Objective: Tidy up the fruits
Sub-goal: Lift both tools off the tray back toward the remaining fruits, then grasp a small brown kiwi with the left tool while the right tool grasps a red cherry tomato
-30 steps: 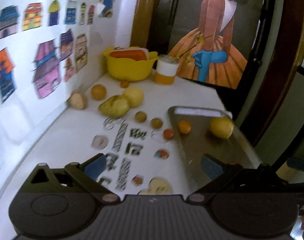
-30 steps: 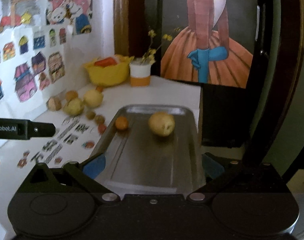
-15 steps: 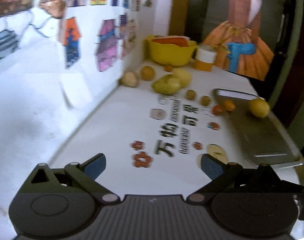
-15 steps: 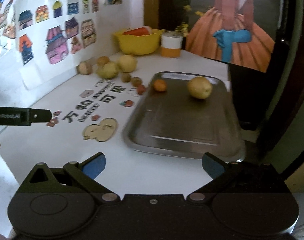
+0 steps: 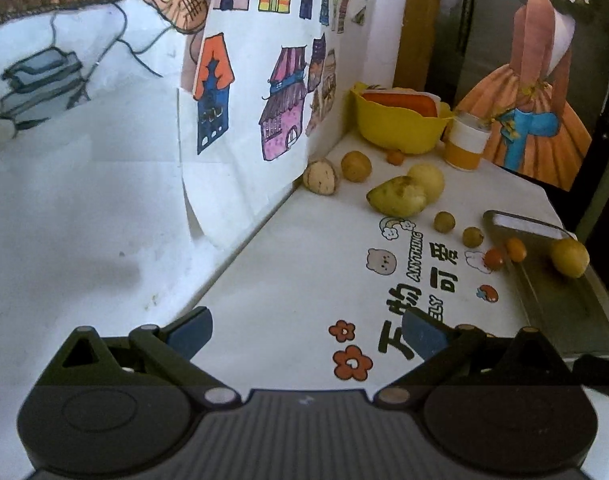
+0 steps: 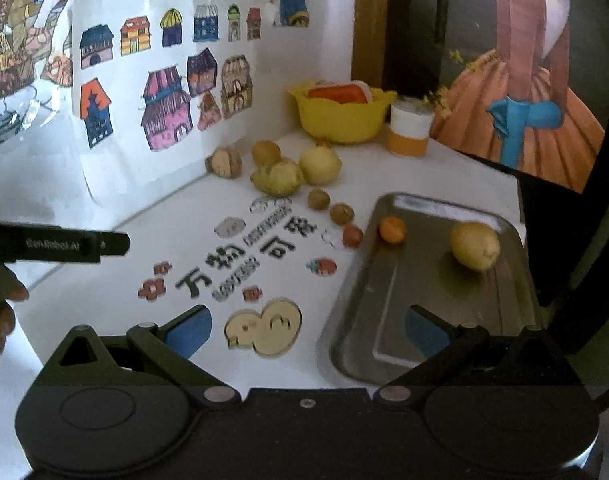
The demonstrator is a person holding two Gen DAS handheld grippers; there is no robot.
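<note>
On the white table (image 6: 104, 312), seven fruits lie loose near the wall: from the left a walnut-like brown one (image 6: 224, 162), a round brown one (image 6: 265, 152), a yellow-green pear (image 6: 278, 177), a pale round fruit (image 6: 320, 165), two small olive-brown ones (image 6: 318, 199) (image 6: 341, 213) and a small red one (image 6: 352, 236) just beside the metal tray (image 6: 504, 320). A further tiny orange fruit (image 5: 395, 156) sits by the yellow bowl (image 6: 340, 124), which holds something orange and white; a white-and-orange cup (image 6: 409, 132) stands beside it. The tray holds two fruits: a small orange (image 6: 392, 229) and a yellow one (image 6: 475, 245). The left gripper (image 5: 306, 334) and the right gripper (image 6: 306, 330) both hover with jaws wide and empty.
</note>
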